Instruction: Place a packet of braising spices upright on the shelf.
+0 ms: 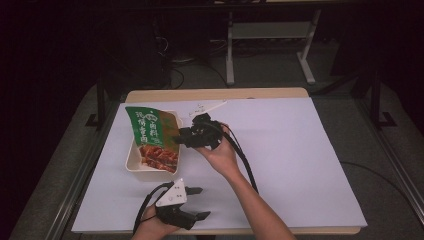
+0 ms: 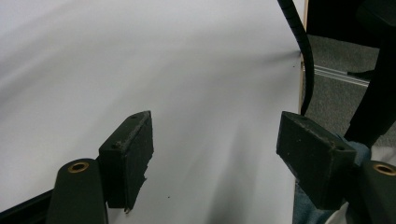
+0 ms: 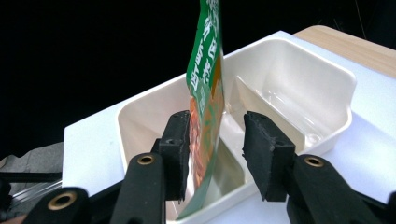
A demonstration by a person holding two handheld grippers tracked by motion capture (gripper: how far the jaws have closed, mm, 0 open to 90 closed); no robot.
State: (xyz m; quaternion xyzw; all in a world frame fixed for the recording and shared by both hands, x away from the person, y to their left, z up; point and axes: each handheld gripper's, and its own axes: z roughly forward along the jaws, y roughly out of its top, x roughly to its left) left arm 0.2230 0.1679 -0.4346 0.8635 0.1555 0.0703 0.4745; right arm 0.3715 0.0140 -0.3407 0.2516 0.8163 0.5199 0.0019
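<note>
Right gripper [image 1: 176,138] level, beside packet [image 1: 153,137]

Green sauce packet [image 3: 205,107] upright on edge inside the cream plastic bin [image 3: 299,84], leaning on its wall

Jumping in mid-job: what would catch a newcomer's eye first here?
The green sauce packet stands on edge in the cream bin at the table's left. The right gripper has it between open jaws, the right pad clear of it. The left gripper idles open near the front edge.
</note>
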